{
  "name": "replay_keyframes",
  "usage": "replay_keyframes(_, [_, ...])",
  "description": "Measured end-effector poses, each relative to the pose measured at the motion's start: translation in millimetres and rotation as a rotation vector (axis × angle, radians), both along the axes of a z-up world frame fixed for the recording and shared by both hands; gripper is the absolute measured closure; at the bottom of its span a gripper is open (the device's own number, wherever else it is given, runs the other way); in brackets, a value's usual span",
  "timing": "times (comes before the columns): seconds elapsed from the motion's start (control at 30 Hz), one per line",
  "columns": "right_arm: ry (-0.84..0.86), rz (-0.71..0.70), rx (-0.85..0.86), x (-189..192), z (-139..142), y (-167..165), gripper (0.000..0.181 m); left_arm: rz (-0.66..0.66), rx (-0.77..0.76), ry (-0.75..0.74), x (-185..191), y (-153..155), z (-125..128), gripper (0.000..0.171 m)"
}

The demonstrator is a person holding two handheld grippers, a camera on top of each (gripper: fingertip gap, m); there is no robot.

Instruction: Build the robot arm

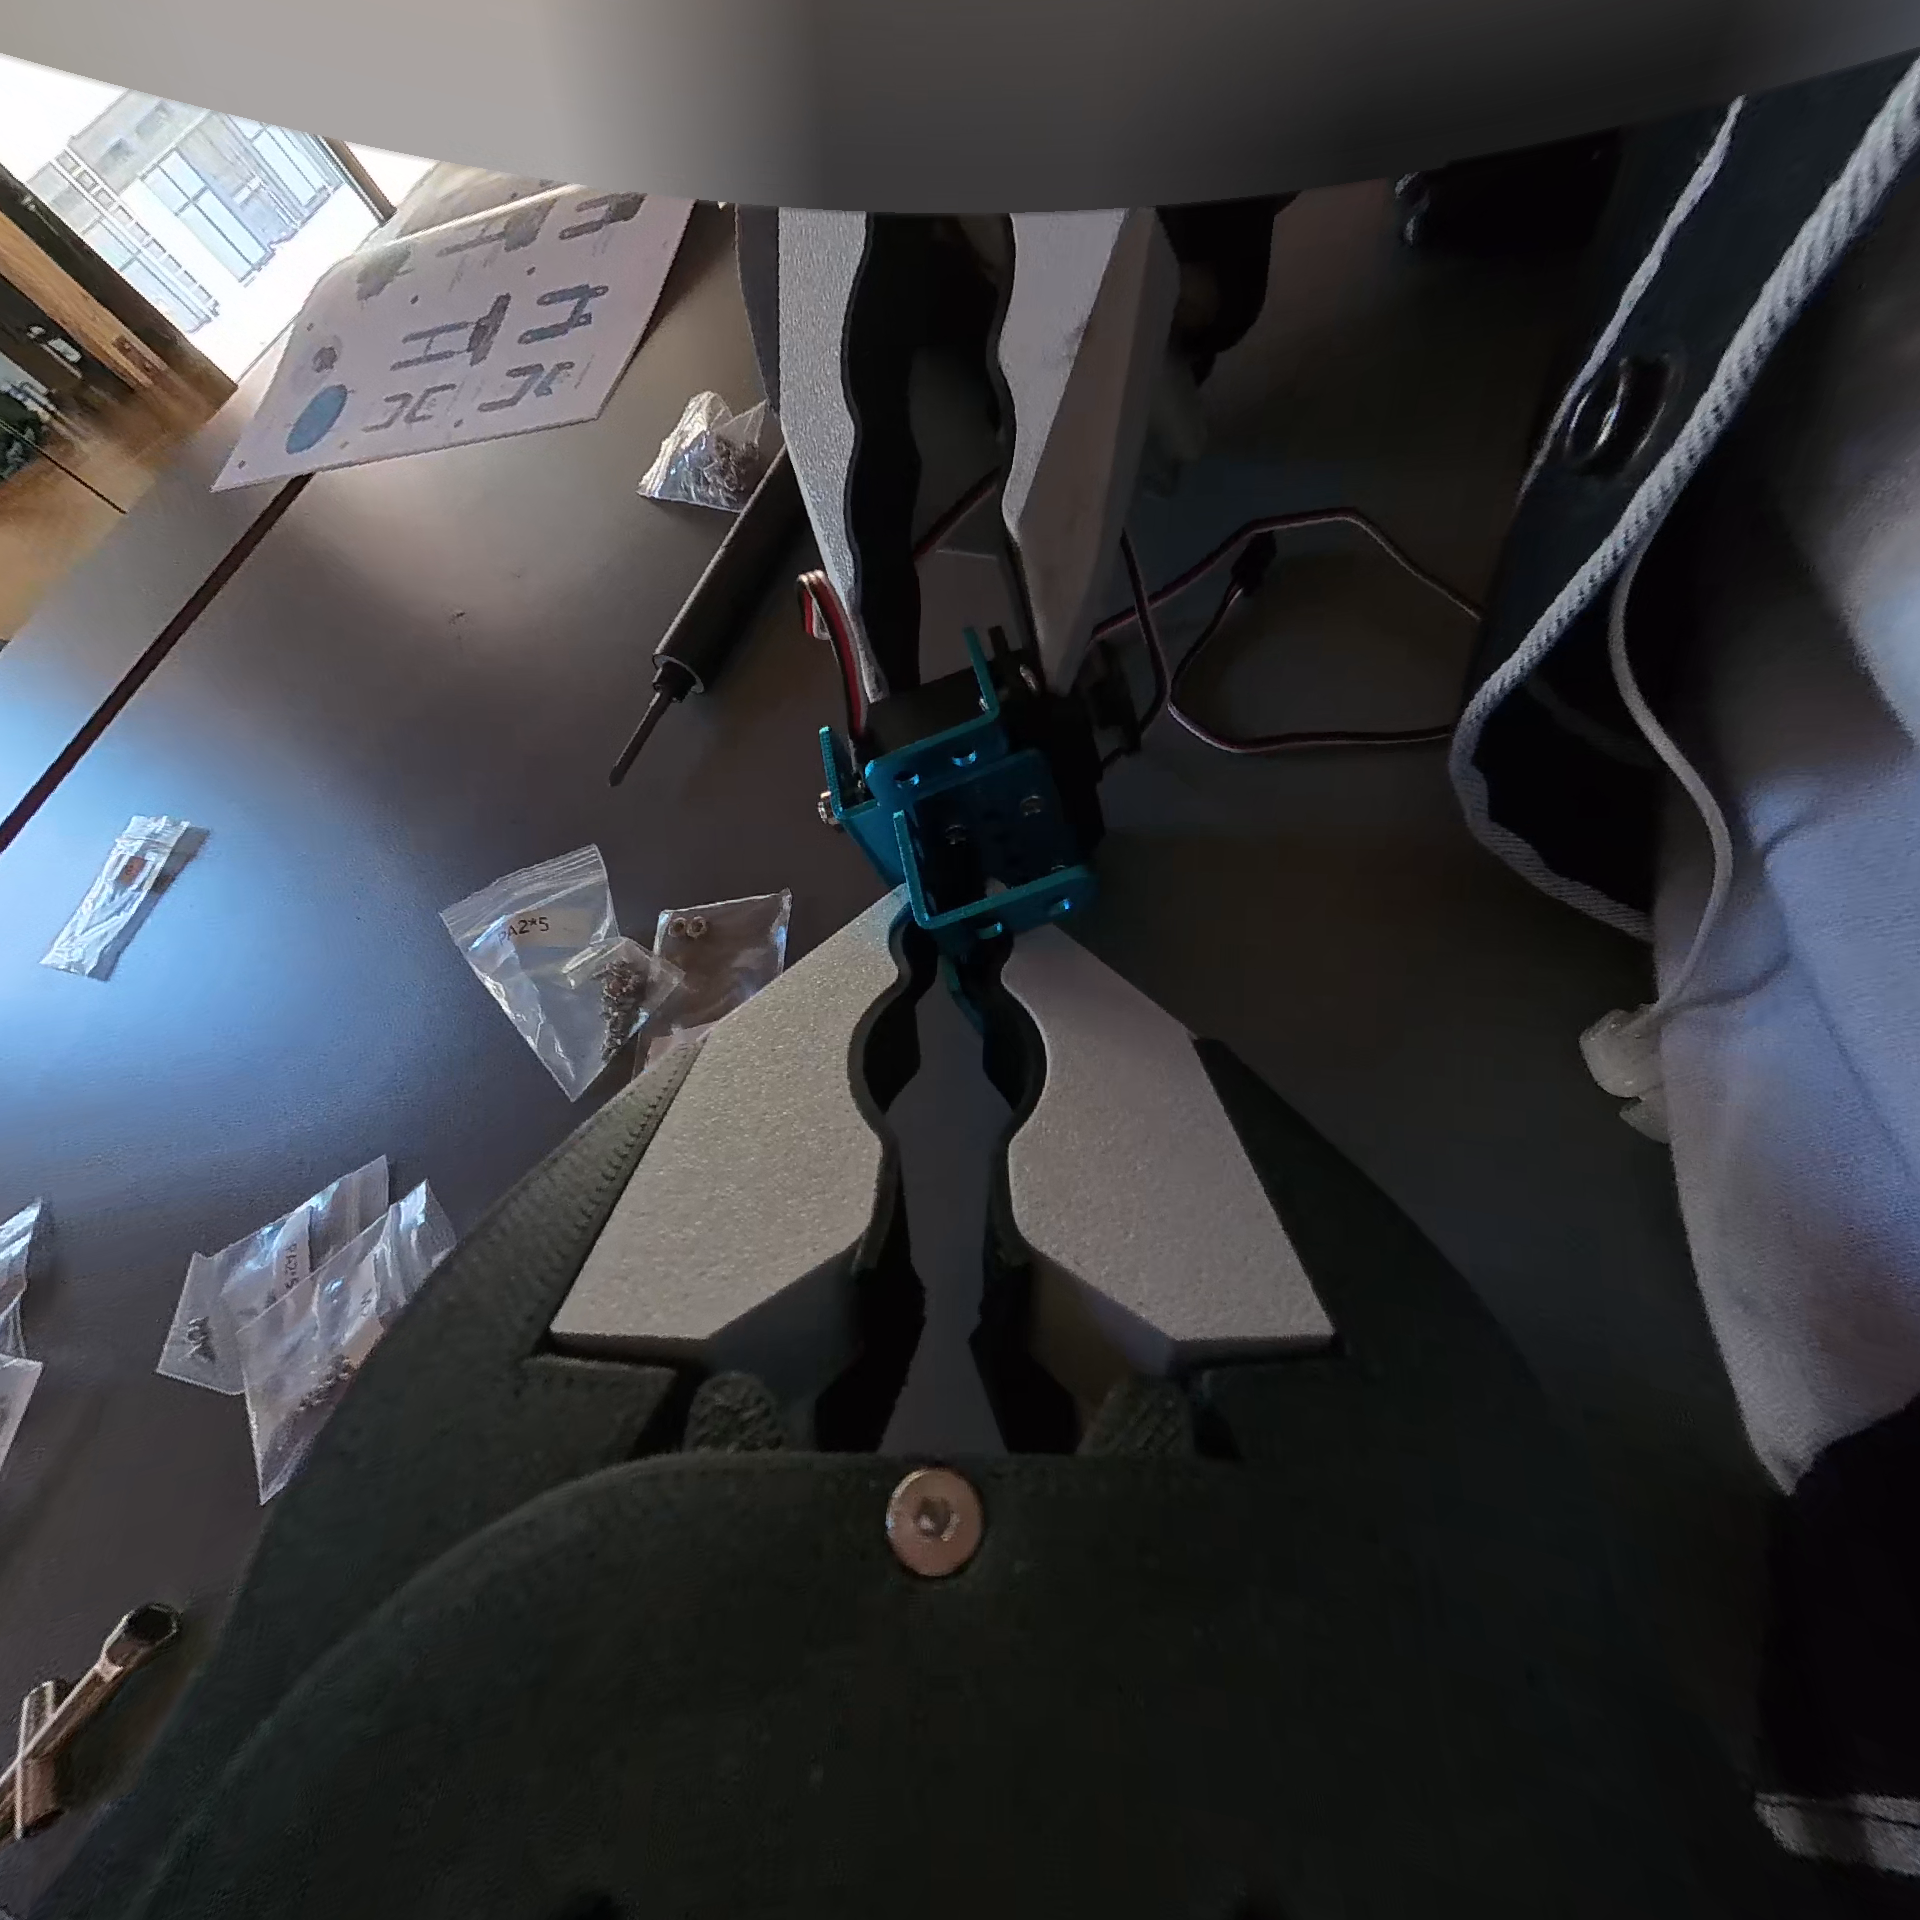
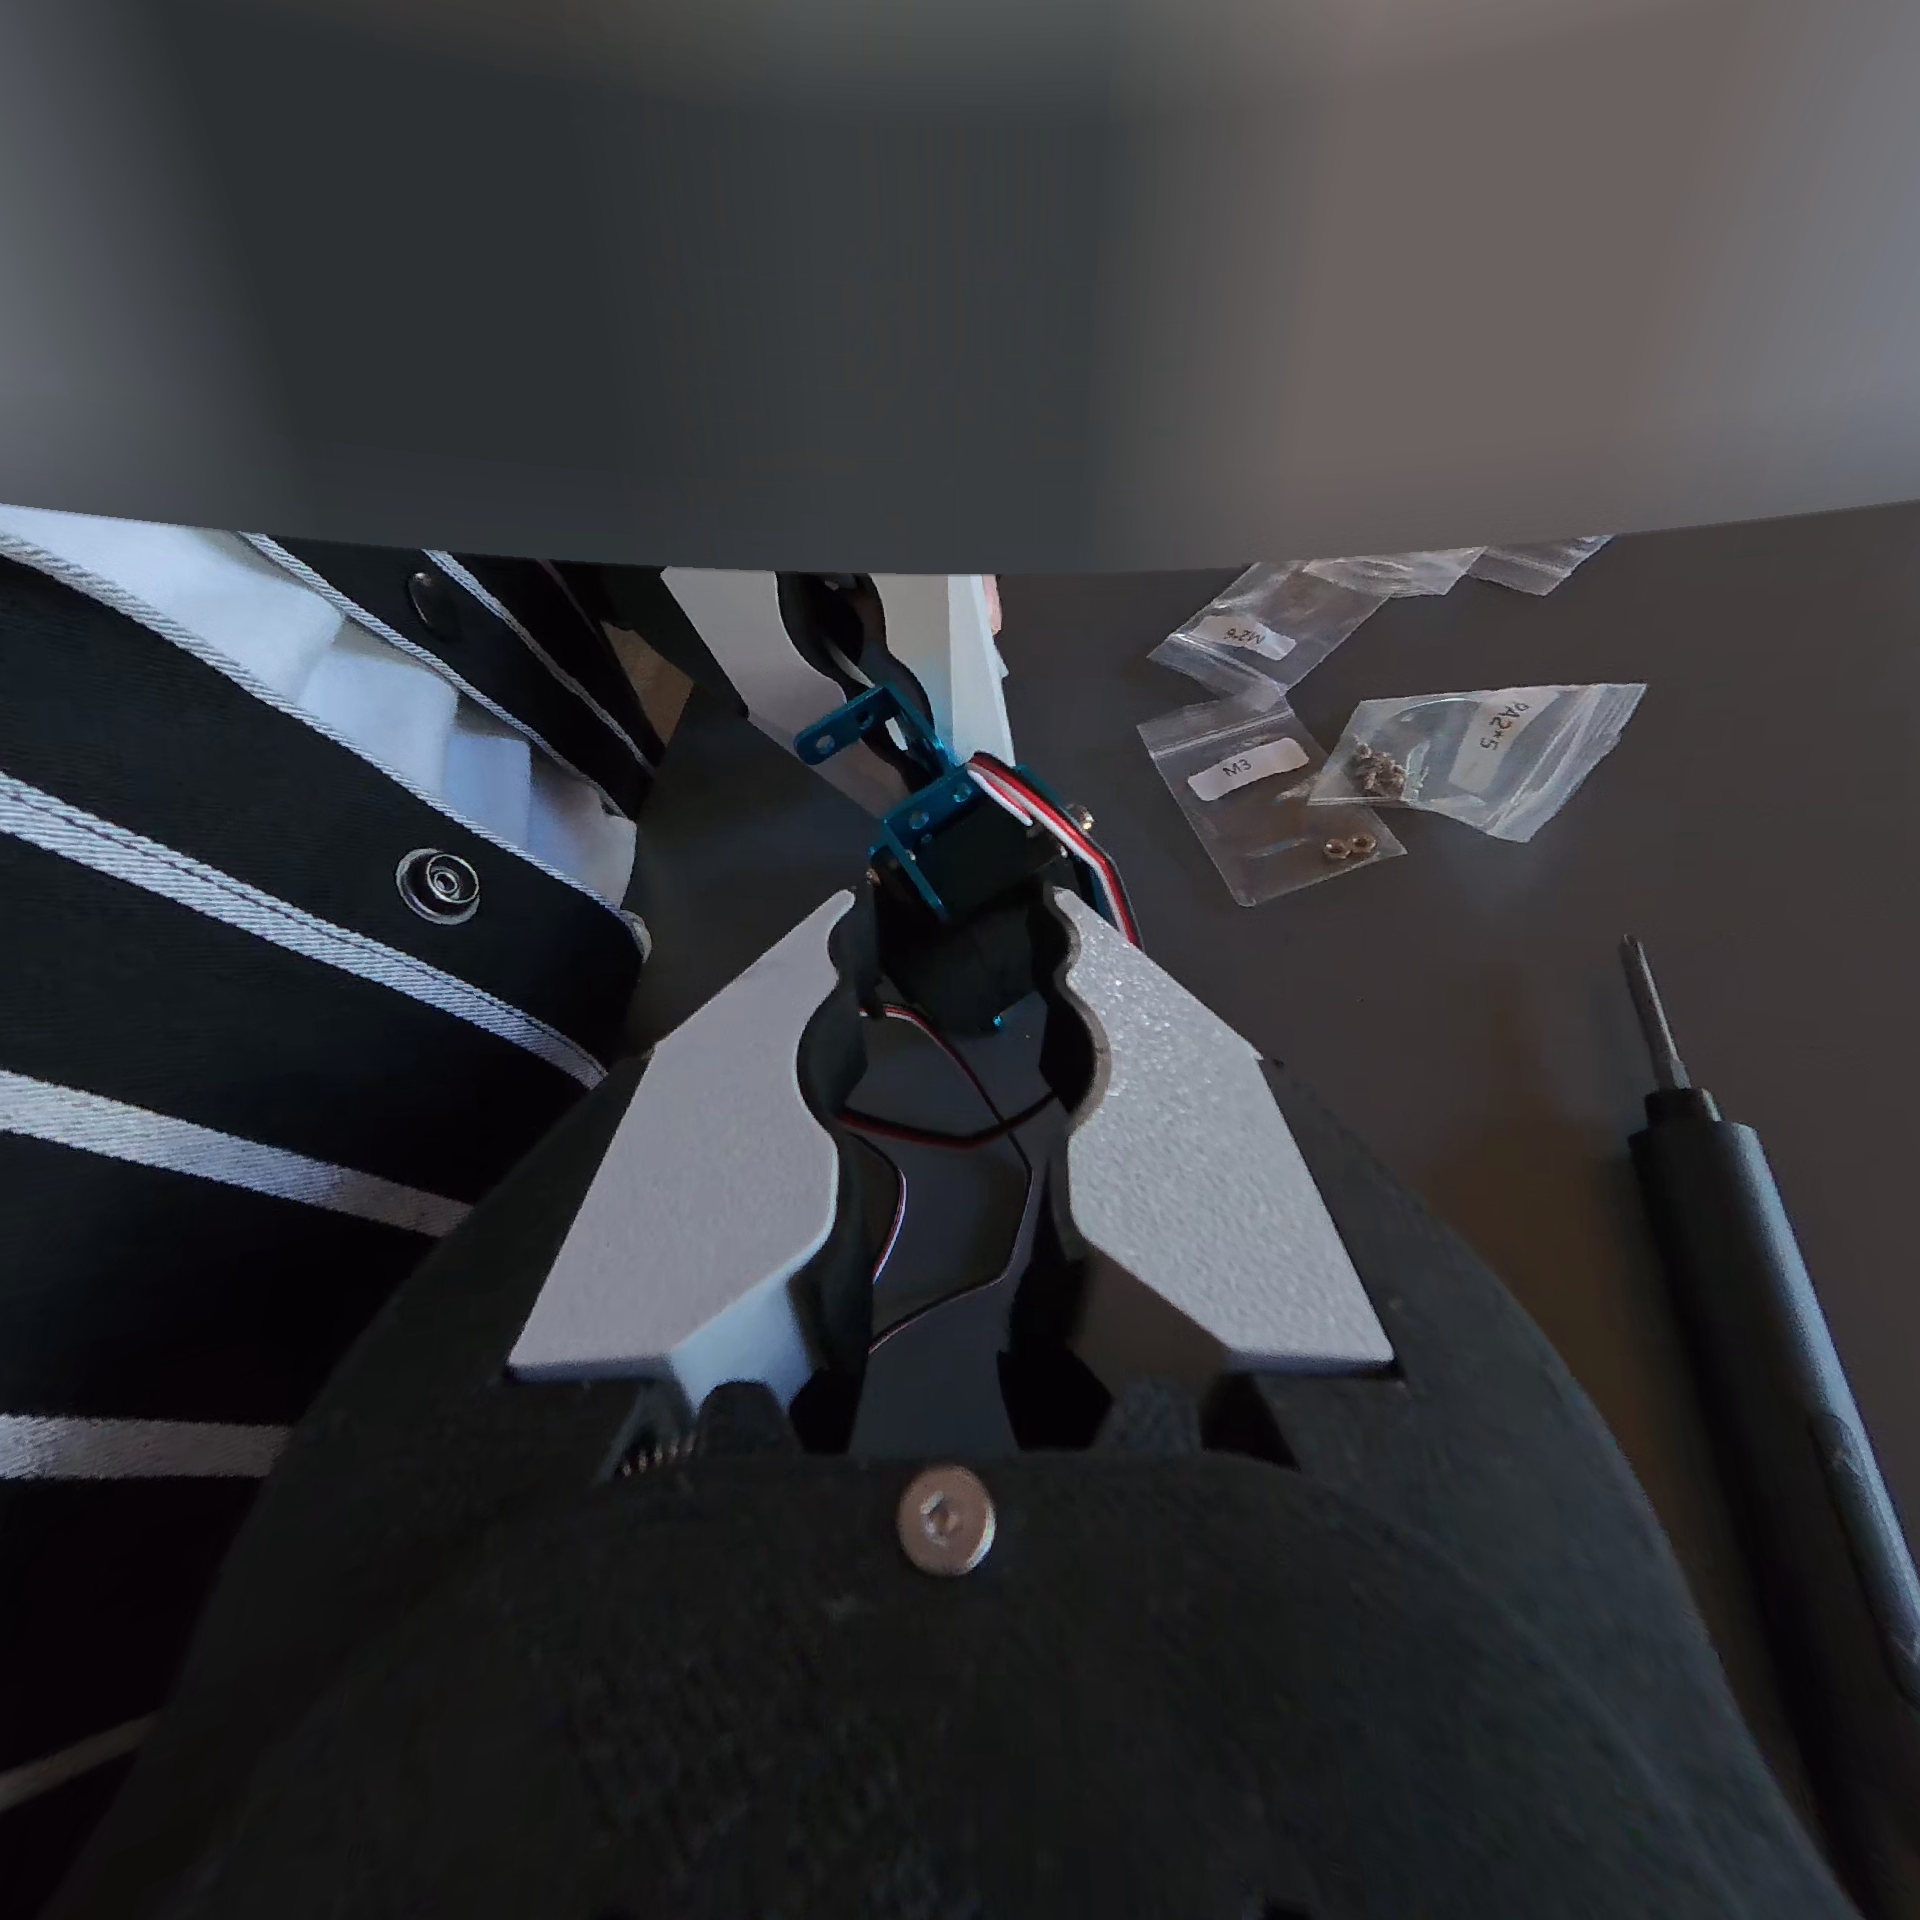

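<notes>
A small assembly of blue metal brackets (image 1: 940,779) and a black servo hangs between both grippers above a dark table (image 1: 416,675). My left gripper (image 1: 951,935) is shut on the lower blue bracket edge. My right gripper (image 1: 966,675) comes from the opposite side and clamps the black servo end. In the right wrist view, my right gripper (image 2: 956,914) is shut on the black servo (image 2: 987,883), with a blue bracket (image 2: 925,831) just beyond. The left gripper (image 2: 883,717) holds the far bracket. Red, white and black servo wires (image 2: 914,1127) run between the right fingers.
A black screwdriver (image 1: 717,592) (image 2: 1745,1299) lies on the table. Several clear bags of screws (image 1: 561,956) (image 2: 1268,800) are scattered around. A printed sheet (image 1: 468,332) lies far left. A person's dark striped jacket (image 1: 1714,520) (image 2: 260,935) is close. A metal wrench (image 1: 83,1683) sits bottom left. Only a small space, under 4 cm, lies between the two pairs of fingers.
</notes>
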State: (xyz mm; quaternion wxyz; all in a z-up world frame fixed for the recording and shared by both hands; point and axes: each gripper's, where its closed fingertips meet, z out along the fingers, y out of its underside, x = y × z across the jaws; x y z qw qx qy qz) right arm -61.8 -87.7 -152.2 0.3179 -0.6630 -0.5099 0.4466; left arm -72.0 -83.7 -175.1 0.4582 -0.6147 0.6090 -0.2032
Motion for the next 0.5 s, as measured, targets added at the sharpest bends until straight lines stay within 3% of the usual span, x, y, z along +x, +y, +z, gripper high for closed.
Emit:
replay_keyframes(0.27, [0.03, -0.012, -0.029, -1.7, -1.0, 4.4, 0.152, 0.0, -0.089, -0.016, -3.6, 3.1, -0.8, 0.169])
replay_keyframes(0.5, [0.05, 0.012, -0.048, -3.2, 0.4, 0.6, 0.137, -0.001, -0.088, -0.01, -6.2, 5.8, -1.7, 0.168])
